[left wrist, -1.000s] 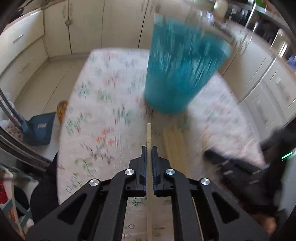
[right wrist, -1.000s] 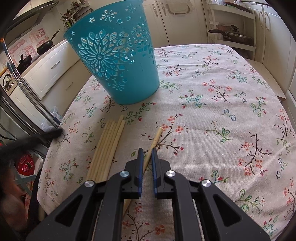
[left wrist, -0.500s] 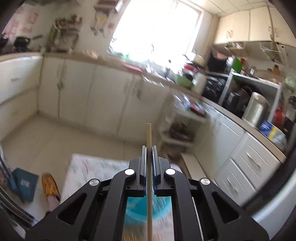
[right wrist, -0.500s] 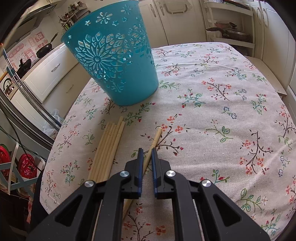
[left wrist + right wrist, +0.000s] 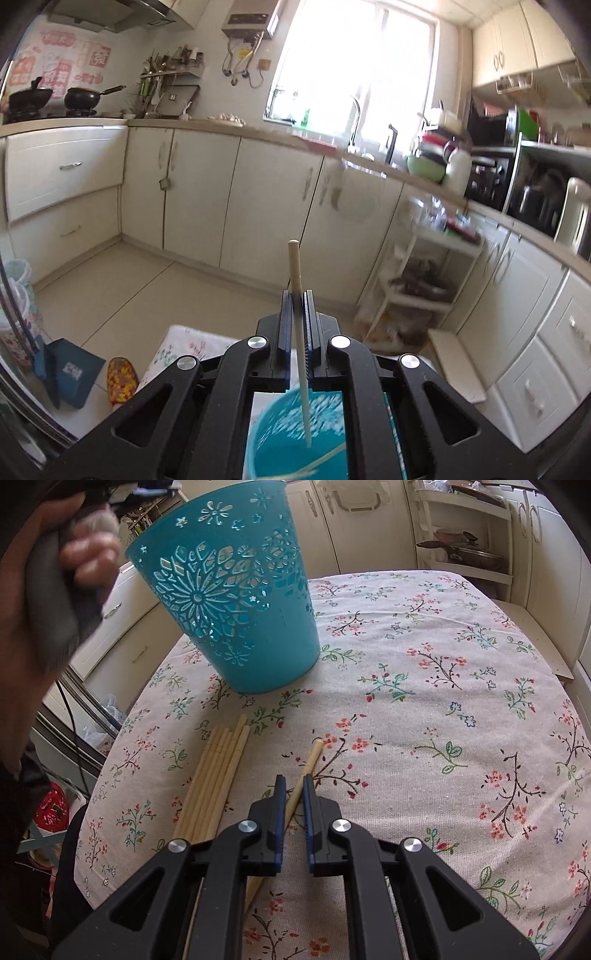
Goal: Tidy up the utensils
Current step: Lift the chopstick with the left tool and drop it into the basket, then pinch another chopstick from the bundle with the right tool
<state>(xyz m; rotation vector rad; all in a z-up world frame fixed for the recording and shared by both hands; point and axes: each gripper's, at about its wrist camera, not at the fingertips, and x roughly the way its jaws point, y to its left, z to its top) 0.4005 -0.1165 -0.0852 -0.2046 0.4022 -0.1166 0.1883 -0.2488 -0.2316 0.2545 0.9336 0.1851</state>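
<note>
My left gripper (image 5: pixel 295 295) is shut on a pale wooden chopstick (image 5: pixel 295 266), held upright above the open teal basket (image 5: pixel 280 443); the stick's lower end hangs inside the rim, where other chopsticks lie. In the right wrist view the teal cut-out basket (image 5: pixel 236 602) stands on the floral tablecloth (image 5: pixel 443 686). My right gripper (image 5: pixel 293 781) is slightly open, low over a single chopstick (image 5: pixel 308 764) that lies between its fingers. A bundle of several chopsticks (image 5: pixel 218 771) lies to its left. The hand with the left gripper shows at the upper left (image 5: pixel 55 576).
Kitchen cabinets (image 5: pixel 258 206) and a wire cart (image 5: pixel 424 273) stand beyond the table. A dustpan (image 5: pixel 70 369) and a slipper (image 5: pixel 120 376) lie on the floor at left. The tablecloth's right side (image 5: pixel 498 738) carries nothing.
My left gripper has lifted its chopstick from table height, tilted upright and now holds it over the basket mouth. My right gripper has stayed over the single chopstick.
</note>
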